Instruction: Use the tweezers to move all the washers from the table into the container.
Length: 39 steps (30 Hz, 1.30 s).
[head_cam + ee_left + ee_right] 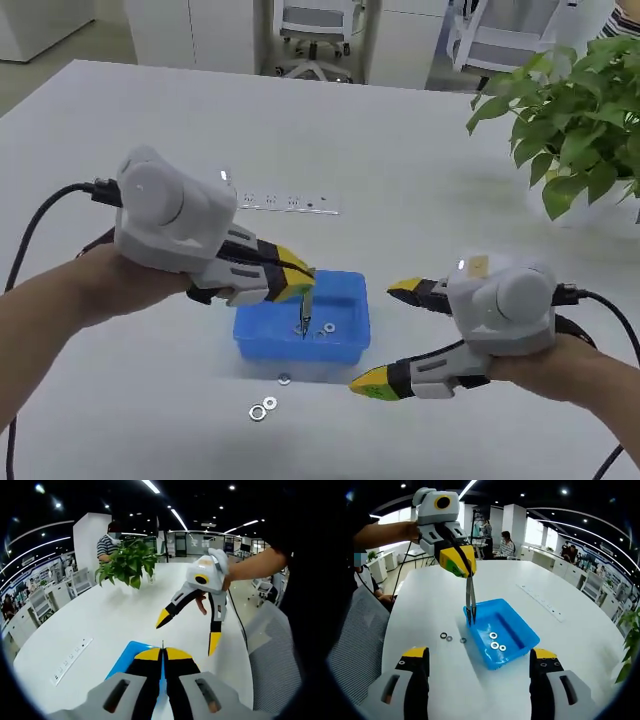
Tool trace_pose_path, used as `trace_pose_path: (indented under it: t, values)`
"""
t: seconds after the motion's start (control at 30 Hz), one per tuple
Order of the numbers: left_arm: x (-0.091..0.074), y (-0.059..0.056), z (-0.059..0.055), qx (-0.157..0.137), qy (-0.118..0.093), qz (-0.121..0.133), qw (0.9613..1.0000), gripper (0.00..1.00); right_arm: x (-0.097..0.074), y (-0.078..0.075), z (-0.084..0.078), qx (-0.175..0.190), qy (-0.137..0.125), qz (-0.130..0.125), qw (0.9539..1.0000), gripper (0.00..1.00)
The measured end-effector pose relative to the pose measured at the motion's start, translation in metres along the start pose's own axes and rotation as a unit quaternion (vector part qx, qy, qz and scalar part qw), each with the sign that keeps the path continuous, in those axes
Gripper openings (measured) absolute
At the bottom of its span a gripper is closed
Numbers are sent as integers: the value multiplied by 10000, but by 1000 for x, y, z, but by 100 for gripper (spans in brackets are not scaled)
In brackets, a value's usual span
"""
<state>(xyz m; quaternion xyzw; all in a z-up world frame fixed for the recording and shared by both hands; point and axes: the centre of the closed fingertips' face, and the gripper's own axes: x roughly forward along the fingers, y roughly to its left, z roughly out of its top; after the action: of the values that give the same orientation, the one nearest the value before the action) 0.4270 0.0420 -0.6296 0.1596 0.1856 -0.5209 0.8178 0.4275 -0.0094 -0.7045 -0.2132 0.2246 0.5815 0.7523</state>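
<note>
A blue container (300, 352) is set on the white table (400, 150), with three washers (264, 407) scattered just beside it. A power strip (290, 203) is laid farther back, and a potted plant (575, 120) is placed at the right.

Head view: bright, flat, diffuse light from above. White matte bench (400, 150) near washed out, no hard glare. Soft, short shadow under blue plastic container (300, 348), toward 6 o'clock. Focus fair, slight overall softness, no motion blur. Both gripper views: heavy fisheye bending, straight lines bowed toward edges. Long white ceiling strip lights (179, 519) blown out near 12 o'clock; ceiling dark between lamps, bench bright. Detail sharpest at centre, smeared toward edges.
</note>
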Motion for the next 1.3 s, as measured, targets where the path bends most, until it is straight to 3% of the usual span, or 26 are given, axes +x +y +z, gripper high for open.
trace_pose_path:
  t: [0.47,0.87,1.3]
  values:
    - [-6,-15,-7,-9,10,-13,10000,5,-8,14,-7,155,-191,-80,9997,100]
    - [0,-24,-30,41,113,-71,9999,5,-10,22,-14,154,-113,-46,9998,100]
    - [8,-26,-52,134,190,-119,9997,5,-11,31,-25,273,17,-10,9996,100]
